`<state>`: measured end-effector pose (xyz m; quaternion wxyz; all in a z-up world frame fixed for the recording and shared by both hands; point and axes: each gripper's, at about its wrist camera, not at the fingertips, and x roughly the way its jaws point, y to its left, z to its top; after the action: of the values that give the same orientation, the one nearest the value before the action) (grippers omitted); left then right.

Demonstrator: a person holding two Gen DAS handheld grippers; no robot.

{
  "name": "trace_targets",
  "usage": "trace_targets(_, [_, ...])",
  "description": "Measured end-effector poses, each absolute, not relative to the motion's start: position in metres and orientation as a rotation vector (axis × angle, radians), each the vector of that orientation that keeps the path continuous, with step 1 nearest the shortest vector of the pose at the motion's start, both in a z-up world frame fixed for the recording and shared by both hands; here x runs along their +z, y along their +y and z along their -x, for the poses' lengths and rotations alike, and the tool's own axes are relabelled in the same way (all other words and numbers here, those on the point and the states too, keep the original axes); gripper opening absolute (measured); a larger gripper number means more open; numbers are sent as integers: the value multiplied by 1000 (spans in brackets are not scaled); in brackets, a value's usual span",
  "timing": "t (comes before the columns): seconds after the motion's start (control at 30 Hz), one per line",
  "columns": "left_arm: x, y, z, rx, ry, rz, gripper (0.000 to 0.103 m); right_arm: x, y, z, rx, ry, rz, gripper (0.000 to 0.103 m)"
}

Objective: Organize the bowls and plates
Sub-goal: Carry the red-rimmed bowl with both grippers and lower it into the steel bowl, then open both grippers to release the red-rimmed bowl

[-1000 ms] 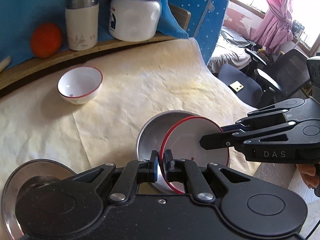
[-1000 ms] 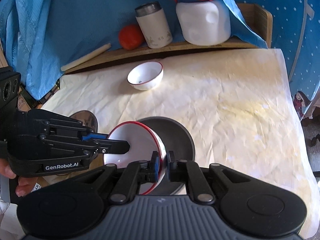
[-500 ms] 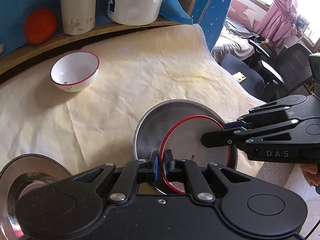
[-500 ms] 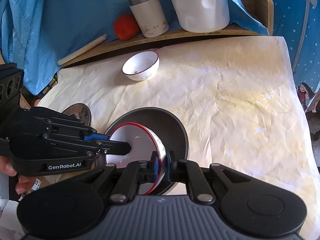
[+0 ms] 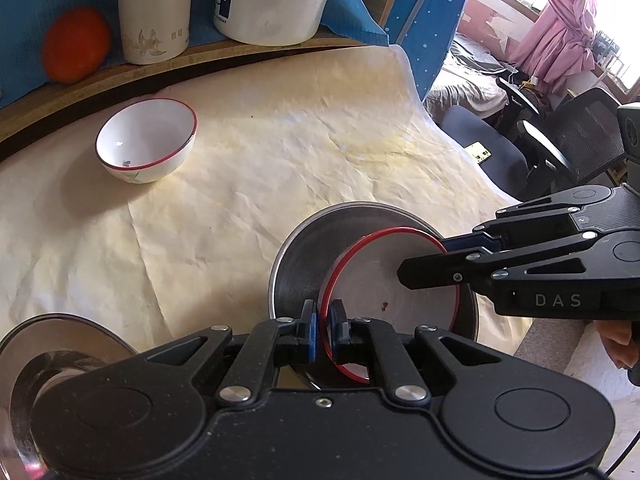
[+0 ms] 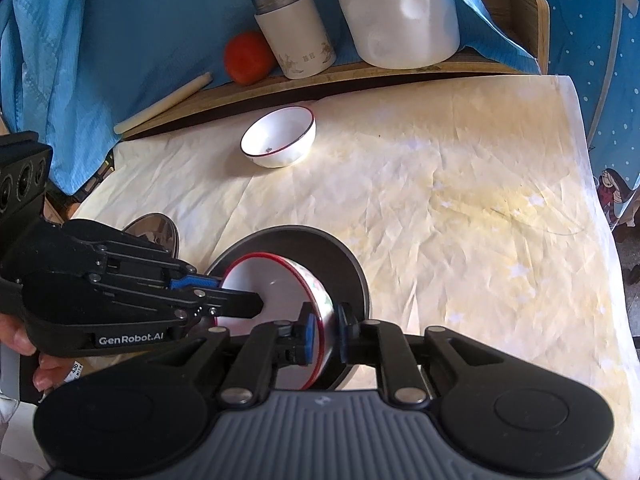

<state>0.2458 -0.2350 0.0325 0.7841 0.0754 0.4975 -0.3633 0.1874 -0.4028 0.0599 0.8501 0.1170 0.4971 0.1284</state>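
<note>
Now, nearest first.
My left tongs [image 5: 324, 320]: pinched shut on the near rim of the red-rimmed bowl [image 5: 394, 276], one pad inside the wall, one outside.
My right tongs [image 6: 324, 330]: closed on the opposite edge of that same bowl; a moment ago both pairs held it higher and steeper, and I have since brought it lower, down into the steel plate [image 5: 304, 248].
Bowl's place: inside the plate's rim, toward my side of it, though whether its foot touches the metal yet I cannot tell.
Bowl's facing: tipped well over on edge, its mouth turned toward my left side and slightly up; the axis through mouth and foot lies nearer level than upright, running left to right.
Meaning for the task: I judge the stacking of this bowl on the plate nearly done; it needs levelling so the mouth faces up before either grip lets go.
Second steel dish [image 5: 52, 360]: at my left, just beside the gripper body.
Second red-rimmed bowl [image 5: 146, 140]: farther off, upright on the creased paper [image 5: 260, 152], well apart from the plate, and I judge it next.
Shelf beyond: an orange [image 5: 76, 50], a white canister [image 5: 154, 10] and a white jug [image 5: 272, 0].
</note>
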Motion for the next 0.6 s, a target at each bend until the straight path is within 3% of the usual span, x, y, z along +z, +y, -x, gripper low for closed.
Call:
trace_targets(0.43, [42,-224,-249,-779,1038,-127,13,73,-404,-184,268,989,-233,35])
trace_targets(0.6, [51,-215,-252,-783,1009,-90,15,78,-404,-183,279,973,-241,47])
